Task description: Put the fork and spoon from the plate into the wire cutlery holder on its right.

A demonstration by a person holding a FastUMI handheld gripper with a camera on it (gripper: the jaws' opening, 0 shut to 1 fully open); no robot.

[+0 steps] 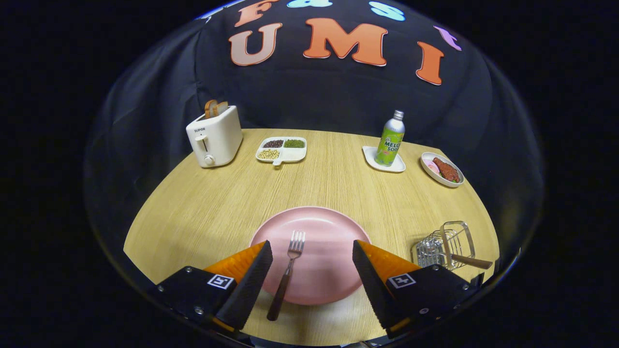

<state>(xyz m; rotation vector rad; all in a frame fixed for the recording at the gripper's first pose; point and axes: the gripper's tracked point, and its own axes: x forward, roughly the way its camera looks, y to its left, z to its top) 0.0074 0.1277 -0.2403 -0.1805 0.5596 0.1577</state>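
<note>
**Fork on plate, jaws wide**

Between your fingers lies the fork point(289, 270), tines on the pink plate point(329, 232) and dark handle reaching over its near rim onto the worktop point(217, 203). Your gripper point(312, 270) has its jaws spread wide, touching nothing. Right of the plate sits the wire cutlery holder point(445, 244), a wooden handle point(471, 261) sticking out of it.
</note>
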